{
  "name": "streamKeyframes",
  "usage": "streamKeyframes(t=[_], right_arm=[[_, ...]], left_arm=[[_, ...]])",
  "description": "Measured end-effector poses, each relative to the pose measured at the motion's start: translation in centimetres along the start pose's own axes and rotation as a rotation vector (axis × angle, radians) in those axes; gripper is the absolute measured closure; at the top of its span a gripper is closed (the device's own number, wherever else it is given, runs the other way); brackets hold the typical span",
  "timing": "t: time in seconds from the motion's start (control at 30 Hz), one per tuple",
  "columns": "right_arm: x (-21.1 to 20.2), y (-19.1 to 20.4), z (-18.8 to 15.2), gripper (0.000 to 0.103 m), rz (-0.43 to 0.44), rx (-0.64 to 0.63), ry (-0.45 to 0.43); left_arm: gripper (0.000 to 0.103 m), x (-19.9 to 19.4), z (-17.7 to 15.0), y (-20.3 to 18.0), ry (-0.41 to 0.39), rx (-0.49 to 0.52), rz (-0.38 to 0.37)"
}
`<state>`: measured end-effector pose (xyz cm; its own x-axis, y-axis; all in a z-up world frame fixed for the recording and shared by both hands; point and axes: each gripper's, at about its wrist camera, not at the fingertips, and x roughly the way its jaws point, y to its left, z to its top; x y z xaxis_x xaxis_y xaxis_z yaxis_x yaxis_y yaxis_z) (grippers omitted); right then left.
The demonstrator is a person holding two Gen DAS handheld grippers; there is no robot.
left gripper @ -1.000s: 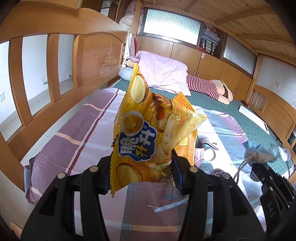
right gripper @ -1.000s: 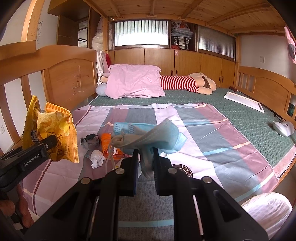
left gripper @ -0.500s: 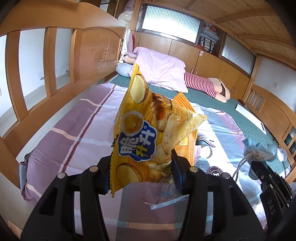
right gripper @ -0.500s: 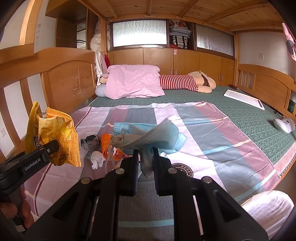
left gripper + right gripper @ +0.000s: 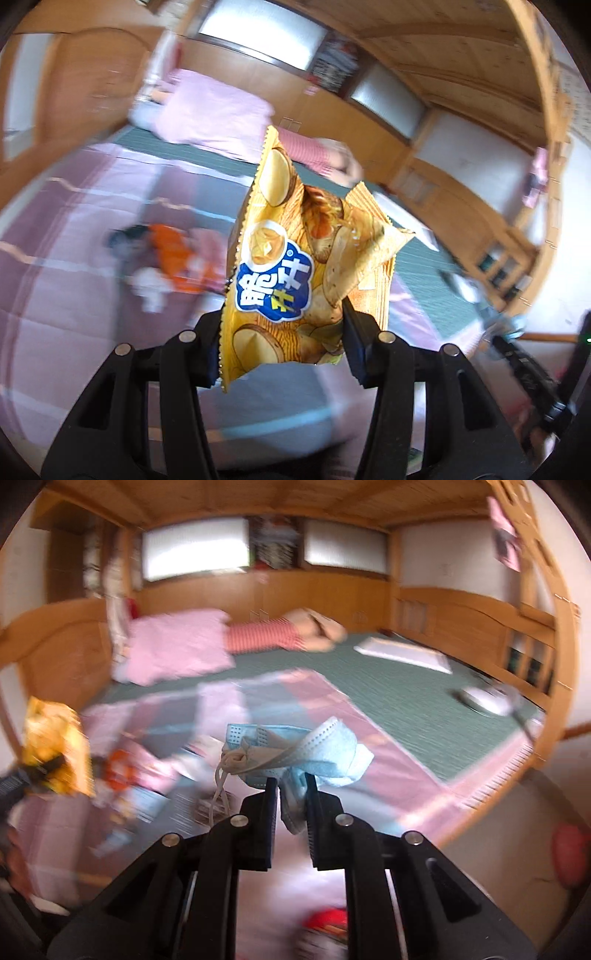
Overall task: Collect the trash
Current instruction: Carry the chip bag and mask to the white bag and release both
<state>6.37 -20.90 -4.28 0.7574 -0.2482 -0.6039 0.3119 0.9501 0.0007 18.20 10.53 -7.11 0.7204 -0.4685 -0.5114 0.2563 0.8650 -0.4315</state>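
Yellow chip bag (image 5: 295, 273) upright in left claw (image 5: 280, 347); right claw (image 5: 290, 805) pinches mask (image 5: 295, 749).

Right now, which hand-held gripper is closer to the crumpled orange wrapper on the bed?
Left. The left hand-held gripper, holding a yellow chip bag, is beside the crumpled orange wrapper; the right hand-held gripper, clamping a blue face mask, is farther away.

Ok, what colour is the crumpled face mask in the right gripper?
Light blue face mask; right wrist view.

Wood-panelled bedroom (image 5: 332, 587), frosted windows (image 5: 195, 554)
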Motion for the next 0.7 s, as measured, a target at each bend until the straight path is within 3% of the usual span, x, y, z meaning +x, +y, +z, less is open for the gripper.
streamKeyframes(t=[0.1, 0.17, 0.23, 0.27, 0.3, 0.33, 0.47, 0.57, 0.63, 0.7], right_arm=[[0.9, -4.5, -1.9, 0.088, -0.033, 0.065, 0.134], [1.9, -6.4, -4.0, 0.086, -0.005, 0.108, 0.258], [2.5, -7.5, -5.9, 0.073, 0.076, 0.142, 0.357], [2.3, -7.8, -6.4, 0.061, 0.087, 0.165, 0.362], [1.6, -8.6, -6.7, 0.049, 0.062, 0.191, 0.336], [1.1, -9.3, -6.6, 0.045, 0.029, 0.207, 0.300], [-2.3, -12.7, -5.8, 0.034, -0.104, 0.320, 0.109], [-3.5, -14.4, -4.8, 0.029, -0.157, 0.358, 0.047], [-3.5, -14.5, -4.6, 0.029, -0.157, 0.351, 0.036], [-3.6, -14.1, -4.3, 0.029, -0.151, 0.339, 0.021]], left_arm=[[0.051, 1.3, -0.9, -2.8, 0.062, 0.044, -0.140], [0.051, 2.7, -2.1, -5.2, 0.126, 0.086, -0.232], [0.051, 3.8, -3.8, -7.6, 0.184, 0.134, -0.290], [0.051, 4.4, -4.8, -9.0, 0.223, 0.166, -0.322], [0.051, 4.9, -5.6, -10.0, 0.254, 0.193, -0.347], [0.051, 5.4, -6.8, -11.4, 0.296, 0.233, -0.382], [0.045, 6.4, -11.4, -16.3, 0.461, 0.406, -0.508], [0.016, 6.6, -13.8, -18.2, 0.577, 0.503, -0.610], [0.013, 6.8, -14.3, -18.6, 0.585, 0.534, -0.590], [0.013, 7.2, -13.1, -17.5, 0.573, 0.475, -0.574]])
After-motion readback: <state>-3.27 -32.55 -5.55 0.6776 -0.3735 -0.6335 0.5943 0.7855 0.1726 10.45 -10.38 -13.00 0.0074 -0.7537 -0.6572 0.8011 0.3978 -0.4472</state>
